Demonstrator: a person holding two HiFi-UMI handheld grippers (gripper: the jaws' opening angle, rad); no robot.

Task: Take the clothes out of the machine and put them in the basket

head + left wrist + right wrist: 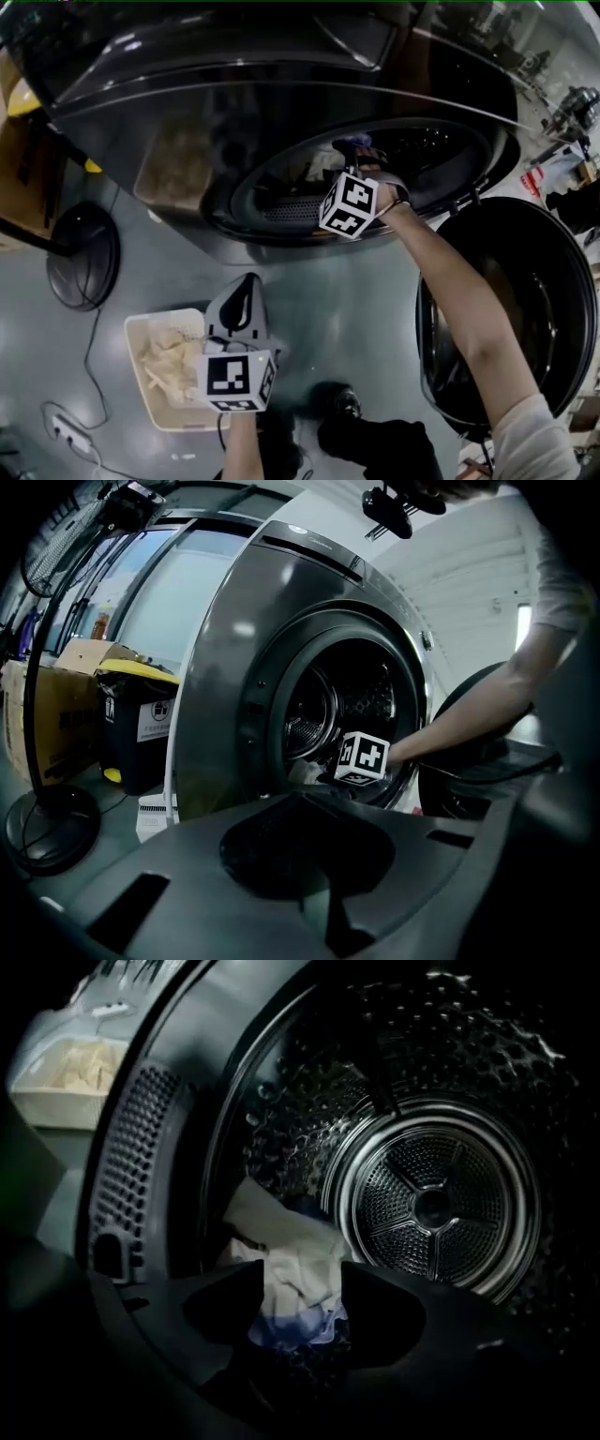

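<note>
Two tools, right tool (302,1283) half open inside machine drum (433,1206), white and blue clothes (292,1265) lying ungripped between its jaws, left tool (247,281) closed and empty near basket (137,330), bin label (155,720) unreadable.

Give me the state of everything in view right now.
Dark grey round machine door: swung open.
Perforated metal drum: holds white and blue clothes.
Cream plastic basket: partly filled with pale clothes.
Left tongs: shut, empty.
Right tongs: open, aimed at the drum's clothes.
</note>
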